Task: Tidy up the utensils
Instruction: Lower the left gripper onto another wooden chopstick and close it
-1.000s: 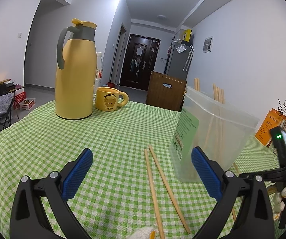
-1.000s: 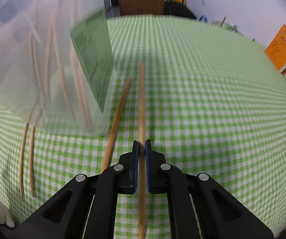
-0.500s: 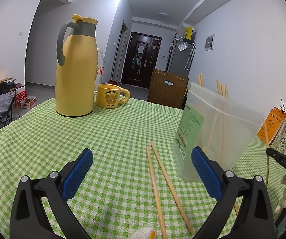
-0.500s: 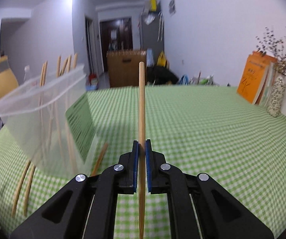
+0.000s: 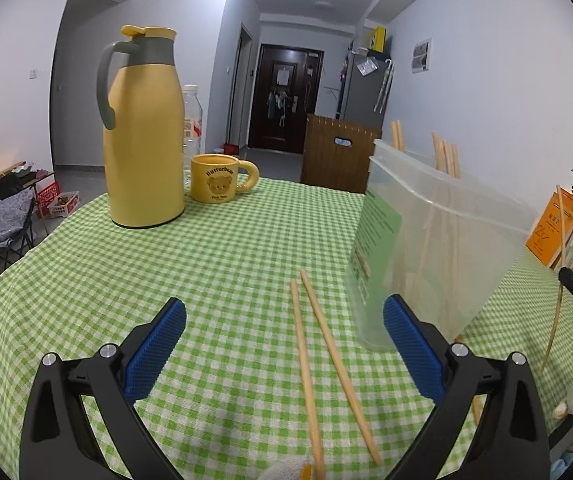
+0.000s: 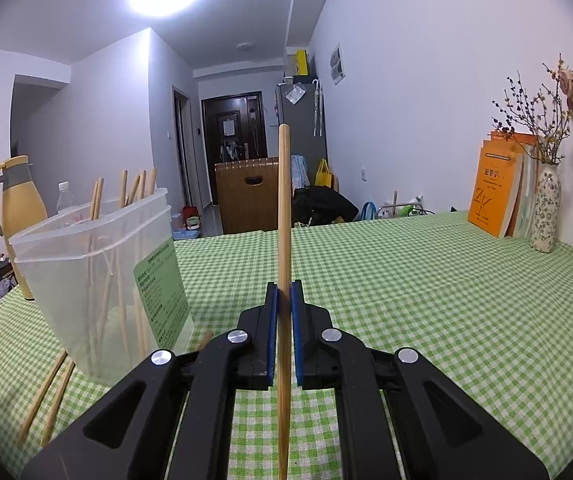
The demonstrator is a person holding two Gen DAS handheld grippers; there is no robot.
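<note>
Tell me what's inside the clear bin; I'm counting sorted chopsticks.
Several chopsticks lean inside the bin, tips above its rim. The green label and cloudy walls hide the bottom, so an exact count isn't possible.

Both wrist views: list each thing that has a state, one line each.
Right gripper: shut on a chopstick, held upright.
Left gripper: open, empty.
Bin: upright, lidless, chopsticks standing in it.
Loose pair: flat on the cloth, beside the bin.
Jug: upright, lid shut.
Mug: upright; contents hidden.
Bottle: upright, behind the jug.
</note>
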